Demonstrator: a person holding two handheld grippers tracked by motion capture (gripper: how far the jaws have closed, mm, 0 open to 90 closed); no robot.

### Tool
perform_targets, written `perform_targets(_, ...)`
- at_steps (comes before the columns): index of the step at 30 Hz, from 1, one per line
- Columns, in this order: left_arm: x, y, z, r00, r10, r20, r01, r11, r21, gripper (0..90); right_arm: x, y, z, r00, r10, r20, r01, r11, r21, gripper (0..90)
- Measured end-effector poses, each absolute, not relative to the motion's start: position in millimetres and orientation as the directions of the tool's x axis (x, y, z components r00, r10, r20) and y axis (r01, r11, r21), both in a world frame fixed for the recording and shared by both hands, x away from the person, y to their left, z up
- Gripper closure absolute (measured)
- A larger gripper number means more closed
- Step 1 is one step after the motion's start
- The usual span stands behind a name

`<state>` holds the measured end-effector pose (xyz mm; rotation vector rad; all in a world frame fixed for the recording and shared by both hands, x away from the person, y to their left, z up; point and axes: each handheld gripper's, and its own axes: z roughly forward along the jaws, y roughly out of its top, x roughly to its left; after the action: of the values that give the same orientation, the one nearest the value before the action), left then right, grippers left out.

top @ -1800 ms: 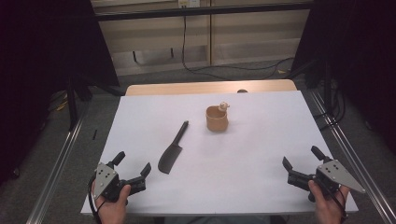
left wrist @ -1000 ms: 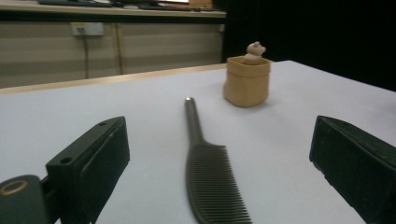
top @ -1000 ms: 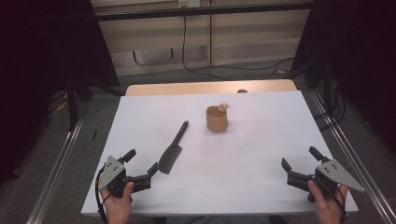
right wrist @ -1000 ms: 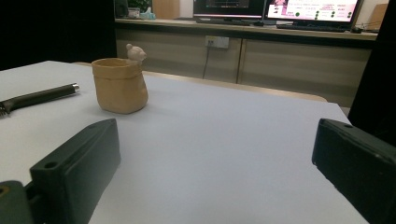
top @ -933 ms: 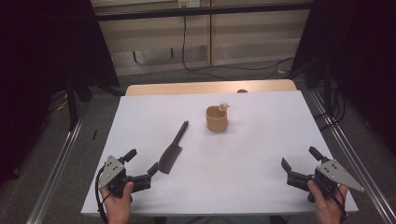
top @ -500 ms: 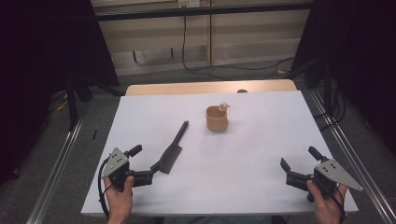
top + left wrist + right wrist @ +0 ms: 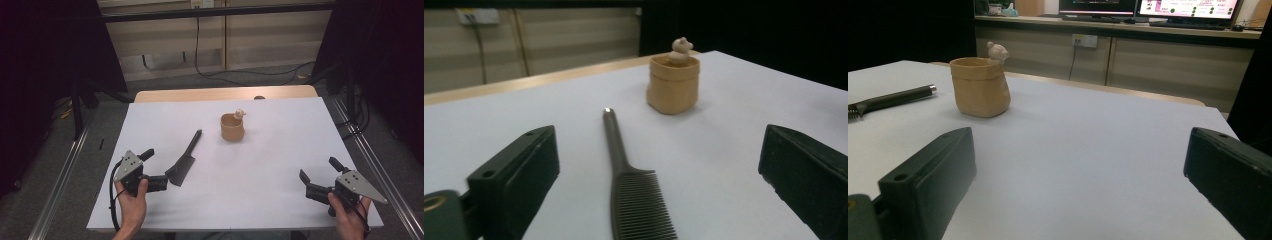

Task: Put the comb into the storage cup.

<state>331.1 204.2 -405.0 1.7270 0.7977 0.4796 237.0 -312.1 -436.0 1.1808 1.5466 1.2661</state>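
A black comb (image 7: 185, 160) lies on the white table (image 7: 260, 165), handle pointing away toward the far middle. In the left gripper view the comb (image 7: 629, 185) runs up between my open jaws, its toothed end nearest. My left gripper (image 7: 161, 170) is open at the comb's toothed end, near the table's front left. A tan cup (image 7: 232, 127) with a small figure on its rim stands beyond the comb; it is the tan cup (image 7: 673, 82) ahead in the left gripper view and the tan cup (image 7: 980, 86) at upper left in the right gripper view. My right gripper (image 7: 320, 174) is open and holds nothing at the front right.
The table's wooden far edge (image 7: 225, 94) shows beyond the white top. Metal rails (image 7: 60, 175) run along both sides. Cables (image 7: 240, 72) lie on the floor behind. A counter with monitors (image 7: 1148, 7) stands beyond the table in the right gripper view.
My left gripper has moved forward and right from the front-left corner up to the comb's toothed end. The right gripper, the comb and the cup have stayed put.
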Motion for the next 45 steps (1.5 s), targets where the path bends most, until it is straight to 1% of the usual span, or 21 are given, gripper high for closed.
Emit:
perform_targets(2,334,202,-405,0.694,0.718,-0.057,0.269,-0.185,0.945,3.1,237,-312,-436,-0.251,0.968,-0.025,0.17,0.069,0.983,0.0)
perform_targets(5,336,199,-407,0.701,0.709,-0.078,0.293,-0.187,0.938,2.2,237,-310,-436,-0.258,0.966,-0.027,0.171,0.073,0.983,0.0)
perform_targets(9,343,194,-402,0.696,0.714,-0.071,0.294,-0.193,0.936,1.9,238,-310,-437,-0.257,0.966,-0.027,0.176,0.074,0.982,0.0)
perform_targets(12,348,187,-399,0.669,0.744,0.005,0.251,-0.231,0.94,3.1,238,-310,-437,-0.258,0.966,-0.027,0.174,0.074,0.982,0.0)
perform_targets(13,349,187,-398,0.673,0.74,0.005,0.242,-0.227,0.943,3.0,238,-310,-437,-0.259,0.966,-0.026,0.175,0.073,0.982,0.0)
perform_targets(15,353,185,-397,0.678,0.735,-0.024,0.251,-0.201,0.947,3.4,238,-310,-437,-0.259,0.966,-0.026,0.179,0.075,0.981,0.0)
perform_targets(19,358,177,-397,0.659,0.752,0.011,0.231,-0.216,0.949,3.4,237,-310,-437,-0.261,0.965,-0.025,0.178,0.074,0.981,0.0)
perform_targets(21,363,174,-395,0.67,0.742,-0.001,0.232,-0.208,0.95,3.7,237,-310,-437,-0.261,0.965,-0.025,0.177,0.074,0.981,0.0)
perform_targets(24,369,169,-390,0.688,0.725,0.03,0.229,-0.256,0.939,4.2,238,-311,-437,-0.263,0.964,-0.028,0.177,0.077,0.981,0.0)
perform_targets(28,376,163,-386,0.682,0.73,0.051,0.215,-0.265,0.94,4.2,237,-310,-437,-0.263,0.965,-0.027,0.178,0.076,0.981,0.0)
perform_targets(30,381,160,-384,0.698,0.715,0.032,0.24,-0.275,0.931,4.1,237,-310,-437,-0.264,0.964,-0.026,0.177,0.075,0.981,0.0)
perform_targets(34,388,159,-386,0.699,0.715,0.007,0.277,-0.279,0.919,4.1,237,-310,-437,-0.263,0.964,-0.026,0.176,0.075,0.982,0.0)
perform_targets(37,393,158,-390,0.679,0.734,0.007,0.307,-0.293,0.906,4.2,237,-310,-437,-0.265,0.964,-0.026,0.176,0.075,0.982,0.0)
perform_targets(39,399,160,-393,0.677,0.736,-0.011,0.316,-0.277,0.907,4.4,238,-310,-437,-0.265,0.964,-0.028,0.177,0.077,0.981,0.0)
perform_targets(43,407,158,-393,0.703,0.711,-0.01,0.328,-0.312,0.892,3.5,238,-310,-438,-0.268,0.963,-0.029,0.179,0.08,0.981,0.0)
perform_targets(45,412,156,-393,0.719,0.694,-0.032,0.339,-0.31,0.888,3.4,238,-310,-438,-0.268,0.963,-0.029,0.18,0.08,0.98,0.0)
